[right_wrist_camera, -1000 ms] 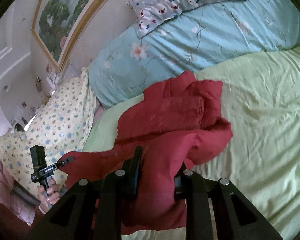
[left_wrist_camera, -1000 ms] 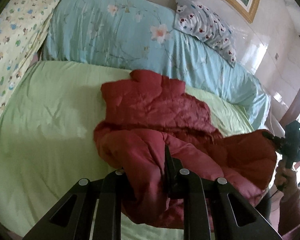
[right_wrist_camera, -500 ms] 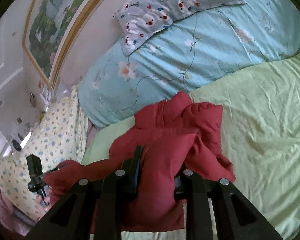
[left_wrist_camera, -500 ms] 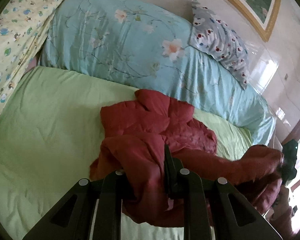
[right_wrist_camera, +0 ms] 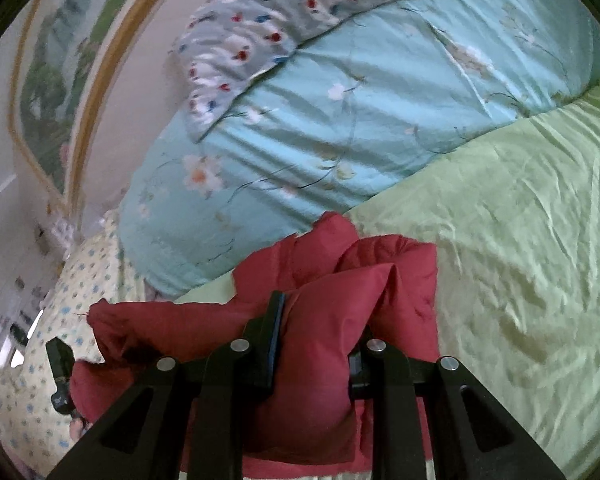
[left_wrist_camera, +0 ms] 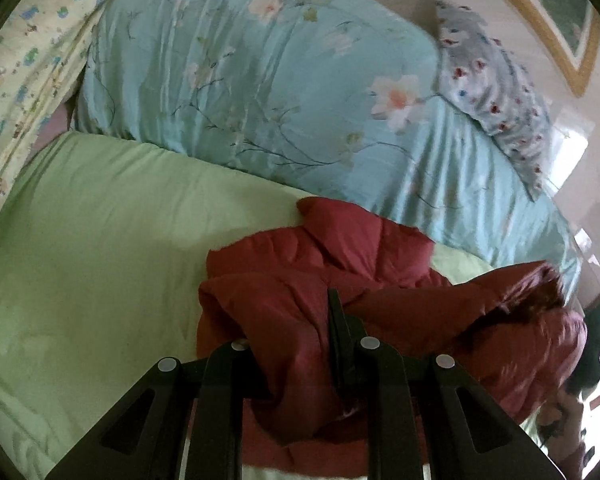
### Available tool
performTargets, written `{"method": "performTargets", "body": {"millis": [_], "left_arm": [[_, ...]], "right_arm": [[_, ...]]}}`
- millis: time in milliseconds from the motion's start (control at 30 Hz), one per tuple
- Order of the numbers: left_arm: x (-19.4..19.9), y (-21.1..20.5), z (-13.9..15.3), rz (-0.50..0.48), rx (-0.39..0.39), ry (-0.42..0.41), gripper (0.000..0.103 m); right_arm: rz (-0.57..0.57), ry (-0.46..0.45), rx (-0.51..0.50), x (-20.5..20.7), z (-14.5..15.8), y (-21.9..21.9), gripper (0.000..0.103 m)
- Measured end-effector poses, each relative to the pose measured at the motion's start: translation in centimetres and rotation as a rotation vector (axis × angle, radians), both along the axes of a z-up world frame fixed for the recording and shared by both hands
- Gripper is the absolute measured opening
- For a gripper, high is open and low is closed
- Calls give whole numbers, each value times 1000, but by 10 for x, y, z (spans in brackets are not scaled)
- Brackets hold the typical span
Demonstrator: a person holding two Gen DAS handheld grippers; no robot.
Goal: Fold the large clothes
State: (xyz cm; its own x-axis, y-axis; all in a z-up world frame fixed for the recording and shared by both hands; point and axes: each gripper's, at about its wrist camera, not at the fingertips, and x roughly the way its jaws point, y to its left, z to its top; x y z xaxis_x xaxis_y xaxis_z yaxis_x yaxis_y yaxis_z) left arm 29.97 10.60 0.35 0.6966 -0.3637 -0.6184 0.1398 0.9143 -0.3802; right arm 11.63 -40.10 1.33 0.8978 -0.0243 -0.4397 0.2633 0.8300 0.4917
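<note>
A padded red jacket lies bunched on the light green bedsheet. My left gripper is shut on a thick fold of its near edge; the fabric hides the left finger. In the right wrist view the same red jacket bulges between the fingers of my right gripper, which is shut on another fold. Each view shows the other gripper at its edge: the right gripper at far right, the left gripper at lower left, both blurred, with the jacket stretched between them.
A rolled pale blue floral quilt runs along the back of the bed, with a grey spotted pillow on it. A yellow patterned cover lies at the left. A framed picture hangs on the wall behind.
Both grippers have carried their folds of the jacket forward toward the blue quilt. The jacket's near half has bunched over its far half, and the collar end now lies close to the quilt.
</note>
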Motion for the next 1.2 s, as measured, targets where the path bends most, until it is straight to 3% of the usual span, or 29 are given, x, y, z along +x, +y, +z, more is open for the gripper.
{"method": "performTargets", "body": {"millis": [133,367,567,733,967,1133,1200], "left_arm": [[52,-5,-17,21,-34,50,19],[128,-26,-60,46,19,102,20],[179,-38,-97,57,22,146,23],[210,-42,-125,66,10,188,24],[207,-35,-125,45,-35,168,27],[163,-35,-99,46,22,90,45],[141,-37,-87,34,20,60,46]], "right_arm": [[-62,12,35,26,-12,-21,22],[-134,64,13,81,-38,-43,22],[-178,71,91,111,-71,-71,23],[-196,113,71,137,-85,-83,23],[-209,110,127,156,-102,-99,23],[-200,103,127,156,-105,-99,23],[-200,97,136,156,-107,-101,24]]}}
